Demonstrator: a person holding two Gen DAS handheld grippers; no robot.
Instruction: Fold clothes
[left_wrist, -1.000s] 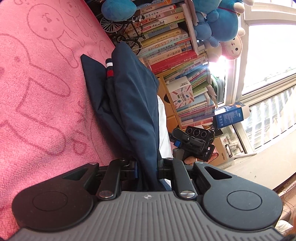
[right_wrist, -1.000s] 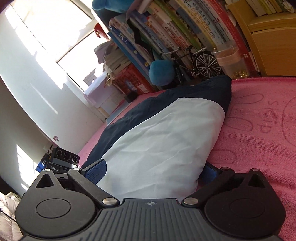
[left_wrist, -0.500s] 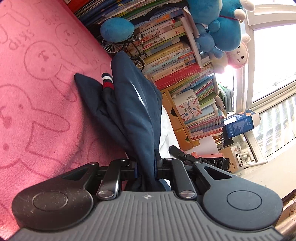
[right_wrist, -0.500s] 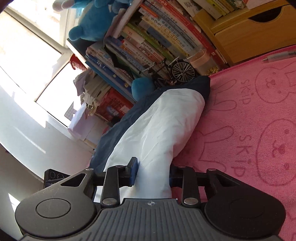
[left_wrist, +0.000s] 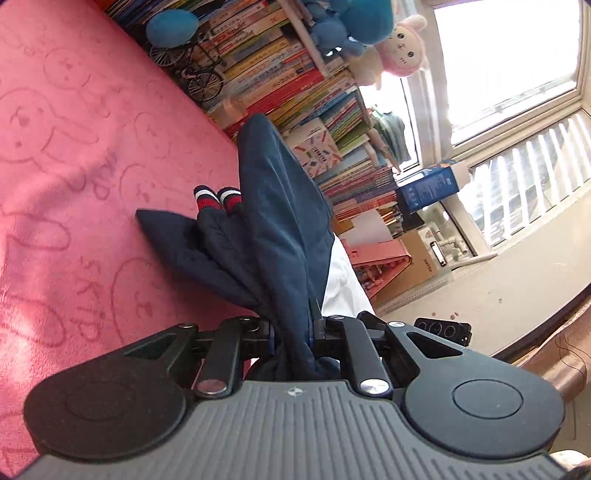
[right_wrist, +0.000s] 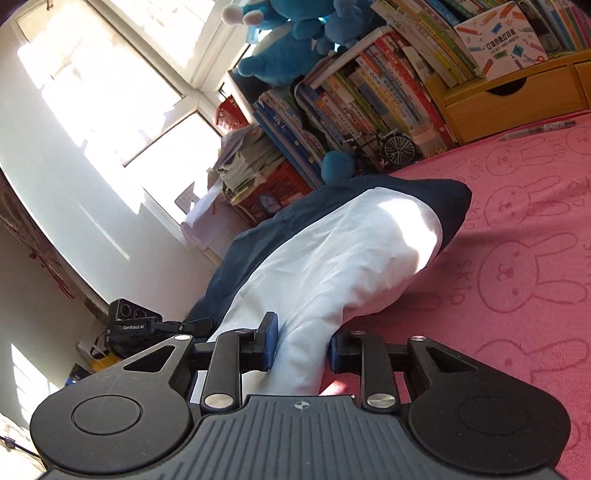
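Garment: a navy jacket (left_wrist: 280, 221) of smooth, slightly glossy fabric, with quilted stitching on its sleeves and ribbed cuffs (left_wrist: 218, 197) banded red, white and navy. Its lining (right_wrist: 343, 266) is white, thin and creased. It is bunched into long folds and lifted at the near end, with the far end resting on a pink towel (left_wrist: 74, 166), a napped terry cloth embossed with rabbit outlines and the word SKIP.

Left wrist view alone shows the navy outer shell and both cuffs. Right wrist view alone shows the broad white lining face, a pen (right_wrist: 535, 129) on the towel and a model bicycle (right_wrist: 388, 147) before stacked books (right_wrist: 369, 99).

Left gripper (left_wrist: 291, 328): jaws nearly closed, clamped on a gathered navy fold. Right gripper (right_wrist: 301, 347): jaws narrowly parted, pressed against both sides of a thicker bundle of white lining
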